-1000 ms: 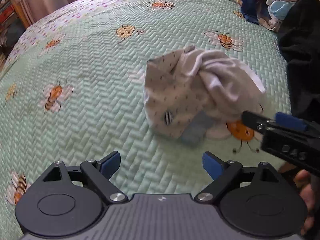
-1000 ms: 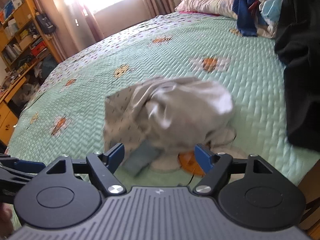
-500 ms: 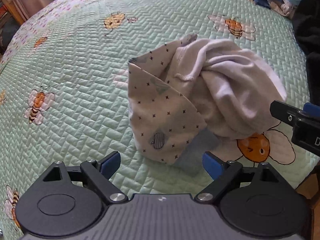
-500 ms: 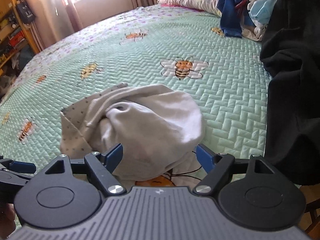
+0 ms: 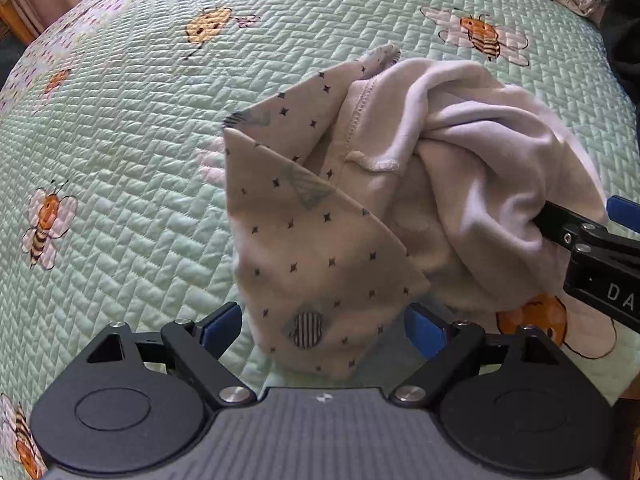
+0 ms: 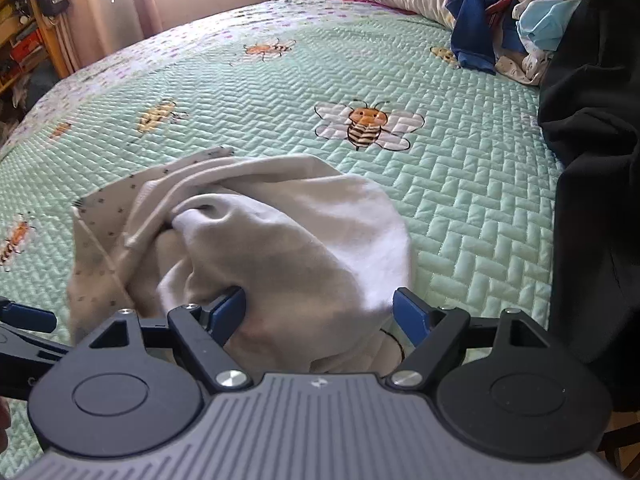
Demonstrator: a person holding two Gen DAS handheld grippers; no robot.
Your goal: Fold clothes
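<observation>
Crumpled garment [image 5: 360, 208], cream with small dark stars and a plain inside-out part, sits bunched on the green bee-print bedspread [image 5: 120, 140] near the bed's front edge. Going left to right, we see the left gripper [image 5: 322, 326] with fingers released, spread either side of the garment's patterned lower corner, not pinching it. Right gripper [image 6: 320, 308] likewise released, fingers wide over the plain bunched part. Farther right, a black garment [image 6: 592, 160]; behind it a clothes pile [image 6: 516, 28].
</observation>
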